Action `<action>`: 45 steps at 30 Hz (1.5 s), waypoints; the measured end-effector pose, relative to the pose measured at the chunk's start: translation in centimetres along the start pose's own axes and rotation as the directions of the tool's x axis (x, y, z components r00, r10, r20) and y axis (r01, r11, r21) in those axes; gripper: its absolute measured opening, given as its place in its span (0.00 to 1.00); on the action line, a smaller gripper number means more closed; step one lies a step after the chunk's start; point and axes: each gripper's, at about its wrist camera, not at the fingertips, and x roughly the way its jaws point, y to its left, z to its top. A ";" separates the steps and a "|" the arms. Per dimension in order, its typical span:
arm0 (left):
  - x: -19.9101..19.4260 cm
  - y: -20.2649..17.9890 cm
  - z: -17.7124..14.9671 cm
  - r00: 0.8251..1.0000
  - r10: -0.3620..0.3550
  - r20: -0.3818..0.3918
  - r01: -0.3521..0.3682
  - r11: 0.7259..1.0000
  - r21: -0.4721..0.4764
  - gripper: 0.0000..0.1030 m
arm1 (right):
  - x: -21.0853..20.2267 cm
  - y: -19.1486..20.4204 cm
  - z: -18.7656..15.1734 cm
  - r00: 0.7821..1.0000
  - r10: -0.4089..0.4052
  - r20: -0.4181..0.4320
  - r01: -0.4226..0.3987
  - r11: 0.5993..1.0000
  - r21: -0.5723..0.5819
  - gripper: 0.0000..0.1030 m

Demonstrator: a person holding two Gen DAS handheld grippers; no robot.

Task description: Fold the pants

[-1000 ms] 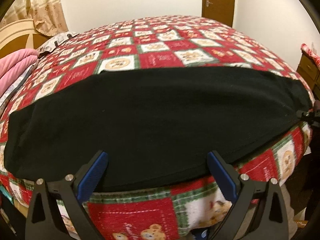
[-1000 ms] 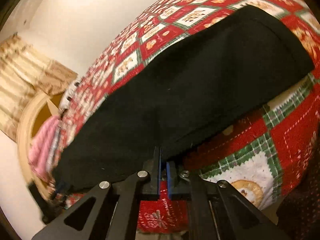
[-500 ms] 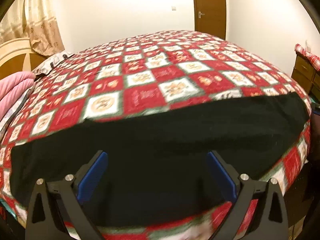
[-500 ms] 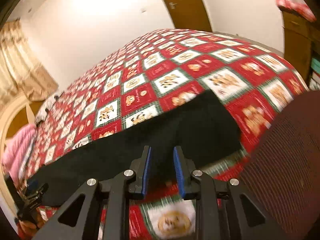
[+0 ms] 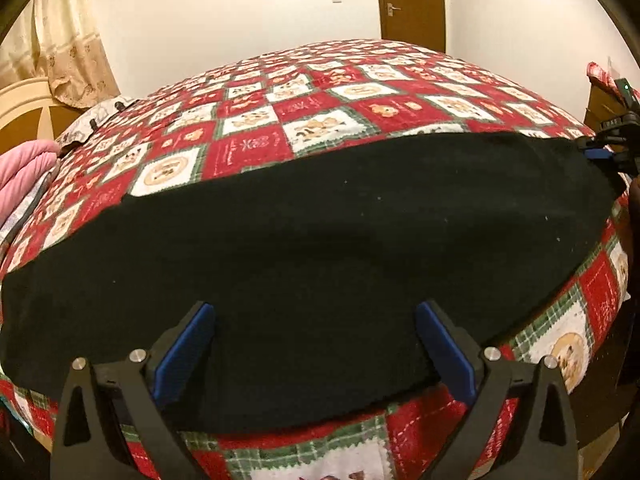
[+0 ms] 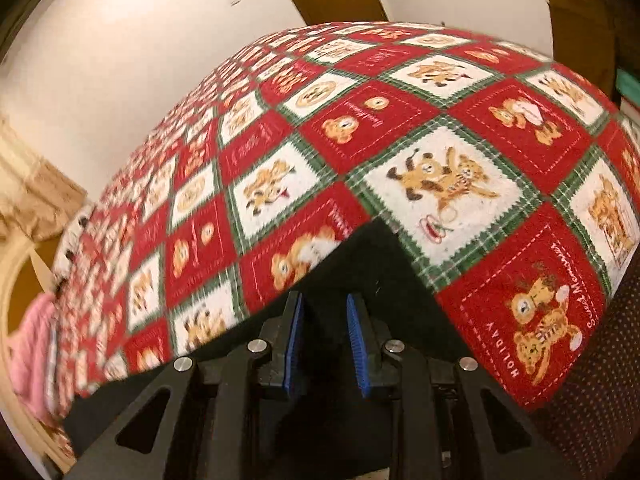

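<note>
Black pants (image 5: pixel 312 248) flat on the bed (image 5: pixel 320 96), just ahead of both jaws. Left gripper (image 5: pixel 314 344) wide open, holding nothing. Right gripper (image 6: pixel 323 334) a little open, empty, above the pants' corner. Might grab quilt too, or bunch the cloth.

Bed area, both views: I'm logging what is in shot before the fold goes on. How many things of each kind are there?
Black pants: 1
Patchwork bedspread: 1
Pink blanket: 1
Door: 1
Curtain: 1
Gripper, left gripper and right gripper: 2
Total: 7
</note>
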 end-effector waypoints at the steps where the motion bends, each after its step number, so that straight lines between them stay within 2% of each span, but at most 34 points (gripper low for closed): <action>1: 0.0 0.0 0.0 1.000 0.002 0.002 -0.002 1.000 0.002 1.00 | -0.8 0.3 0.0 0.998 -0.045 0.034 0.045 0.999 -0.005 0.24; 2: 0.1 -0.1 0.0 1.000 0.004 0.003 -0.004 1.000 0.003 1.00 | -1.9 1.0 -0.3 0.992 -0.091 0.087 0.095 0.995 -0.043 0.24; 4: 0.1 -0.1 -0.1 1.000 0.008 0.001 -0.008 1.000 -0.005 1.00 | -3.0 2.6 -1.0 0.977 -0.130 0.169 0.154 0.978 -0.139 0.24; 5: 0.1 -0.3 -0.1 1.000 0.015 0.000 -0.015 1.000 -0.006 1.00 | -2.8 3.3 -1.2 0.973 -0.150 0.178 0.182 0.967 -0.181 0.24; 7: 0.2 -0.5 0.0 1.000 0.028 -0.001 -0.028 1.000 0.000 1.00 | -1.2 3.6 -1.3 0.972 -0.185 0.142 0.213 0.954 -0.213 0.27; 9: 0.1 -0.4 0.0 1.000 0.027 -0.004 -0.027 1.000 -0.005 1.00 | 0.9 2.5 -0.8 0.976 -0.199 0.092 0.212 0.963 -0.167 0.31; 10: 0.1 -0.4 0.0 1.000 0.027 -0.006 -0.027 1.000 -0.006 1.00 | 1.0 2.4 -0.6 0.975 -0.181 0.129 0.199 0.969 -0.145 0.33; 14: 0.1 -0.5 0.1 0.999 0.033 -0.014 -0.033 0.999 -0.001 1.00 | 1.9 3.5 0.1 0.979 -0.180 0.098 0.196 0.963 -0.187 0.59; 15: 0.1 -0.5 0.1 0.999 0.032 -0.014 -0.032 0.999 -0.002 1.00 | 1.9 3.9 0.1 0.978 -0.188 0.093 0.203 0.957 -0.207 0.62; 17: 0.1 -0.4 0.1 1.000 0.028 -0.014 -0.028 1.000 -0.005 1.00 | 1.8 4.9 -0.5 0.971 -0.218 0.093 0.235 0.936 -0.263 0.62; 19: 0.1 -0.4 0.1 1.000 0.025 -0.013 -0.025 1.000 -0.007 1.00 | 0.3 4.7 -1.4 0.974 -0.187 0.128 0.214 0.945 -0.249 0.62; 21: 0.1 -0.4 0.1 1.000 0.023 -0.013 -0.023 1.000 -0.006 1.00 | -1.6 4.0 -2.3 0.977 -0.139 0.164 0.171 0.964 -0.204 0.62; 25: 0.1 -0.4 0.1 1.000 0.025 -0.013 -0.025 1.000 -0.007 1.00 | -4.3 1.1 -3.2 0.972 -0.114 0.204 0.130 0.989 -0.069 0.62; 28: 0.1 -0.4 0.0 1.000 0.024 -0.014 -0.024 1.000 -0.010 1.00 | -5.6 -1.3 -3.0 0.974 -0.093 0.207 0.090 0.996 0.025 0.62; 31: 0.2 -0.4 0.0 1.000 0.025 -0.014 -0.025 1.000 -0.010 1.00 | -6.1 -3.6 -2.6 0.978 -0.106 0.182 0.095 0.993 0.067 0.62; 36: 0.2 -0.5 0.0 0.999 0.032 -0.016 -0.032 0.999 -0.013 1.00 | -5.5 -4.9 -2.2 0.983 -0.131 0.128 0.128 0.991 0.033 0.62; 41: 0.2 -0.5 0.0 0.999 0.039 -0.021 -0.039 0.999 -0.018 1.00 | -3.1 -4.1 -1.6 0.991 -0.117 0.067 0.120 0.992 -0.041 0.62; 45: 0.2 -0.5 0.0 0.999 0.041 -0.022 -0.041 0.999 -0.020 1.00 | -1.2 -2.1 -1.6 0.981 -0.192 -0.010 0.188 0.970 -0.155 0.63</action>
